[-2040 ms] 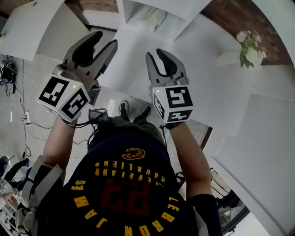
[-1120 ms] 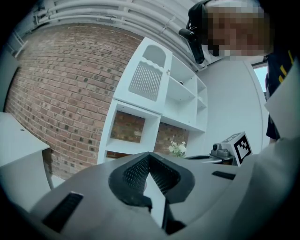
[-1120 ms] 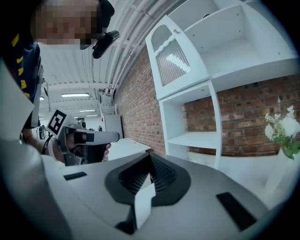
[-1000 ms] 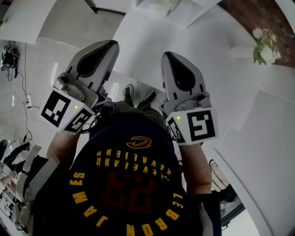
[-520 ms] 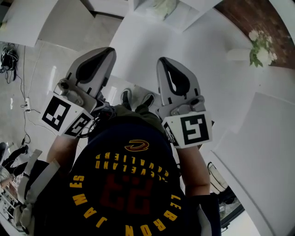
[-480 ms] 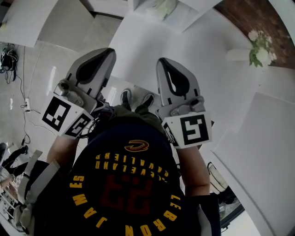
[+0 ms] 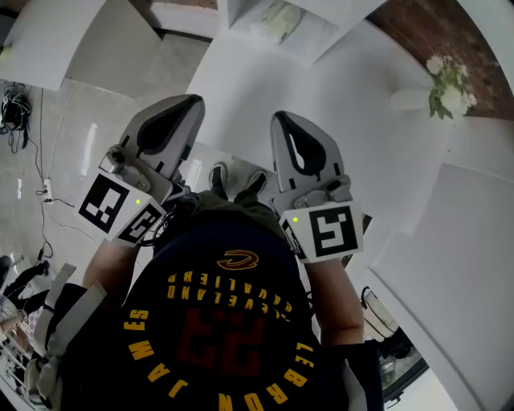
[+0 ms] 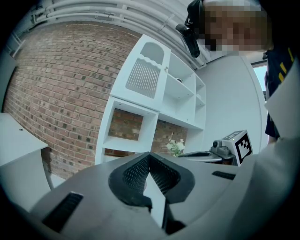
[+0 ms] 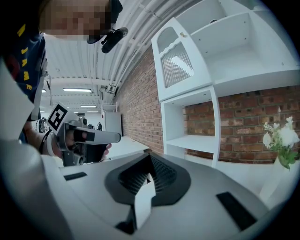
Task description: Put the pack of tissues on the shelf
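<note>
Both grippers are held up in front of the person's chest, and neither holds anything. My left gripper point(image 7: 191, 99) is shut, its ribbed pads meeting at the tip point(image 8: 149, 155). My right gripper point(image 7: 282, 118) is shut too, with its pads closed together point(image 9: 149, 157). The two are side by side, a hand's width apart. The white shelf unit point(image 8: 157, 105) stands against a brick wall ahead point(image 9: 213, 89). In the head view a pale pack with green print point(image 7: 277, 19) lies in a shelf compartment at the top; I cannot tell whether it is the tissues.
A white table point(image 7: 377, 152) stretches under and to the right of the grippers. On it stands a white vase of flowers point(image 7: 440, 87), also in the gripper views point(image 8: 176, 146) point(image 9: 282, 137). Cables point(image 7: 16, 108) lie on the floor at left. The person's shoes point(image 7: 234, 180) show below.
Both grippers have drawn back from the shelf toward the chest and stayed shut. The head view has shifted slightly.
</note>
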Motion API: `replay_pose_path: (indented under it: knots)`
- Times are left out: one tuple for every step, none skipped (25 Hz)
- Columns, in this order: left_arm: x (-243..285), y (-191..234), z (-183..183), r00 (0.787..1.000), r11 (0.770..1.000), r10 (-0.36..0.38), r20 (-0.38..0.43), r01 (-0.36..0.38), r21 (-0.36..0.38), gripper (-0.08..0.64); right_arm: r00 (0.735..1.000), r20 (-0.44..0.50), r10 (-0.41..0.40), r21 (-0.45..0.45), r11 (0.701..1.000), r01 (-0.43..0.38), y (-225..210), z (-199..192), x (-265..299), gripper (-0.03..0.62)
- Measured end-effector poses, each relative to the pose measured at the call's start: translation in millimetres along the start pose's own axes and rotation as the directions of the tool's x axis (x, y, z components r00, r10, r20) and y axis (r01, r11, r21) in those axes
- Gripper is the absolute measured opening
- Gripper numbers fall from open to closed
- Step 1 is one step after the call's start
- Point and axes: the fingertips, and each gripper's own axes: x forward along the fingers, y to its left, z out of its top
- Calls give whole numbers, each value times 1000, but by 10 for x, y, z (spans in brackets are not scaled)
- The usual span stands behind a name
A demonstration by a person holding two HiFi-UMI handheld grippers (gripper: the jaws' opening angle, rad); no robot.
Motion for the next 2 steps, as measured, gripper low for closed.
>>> replay_pose_path:
  knots:
    - [8, 0, 11, 1000, 1000, -2, 1, 2, 2, 3, 1000, 1, -2, -2, 1000, 2, -7, 11, 3, 8]
    - [15, 0, 23, 1000, 1000, -3, 1, 3, 4, 3, 1000, 2, -3, -3, 1000, 3, -13, 22, 7, 6]
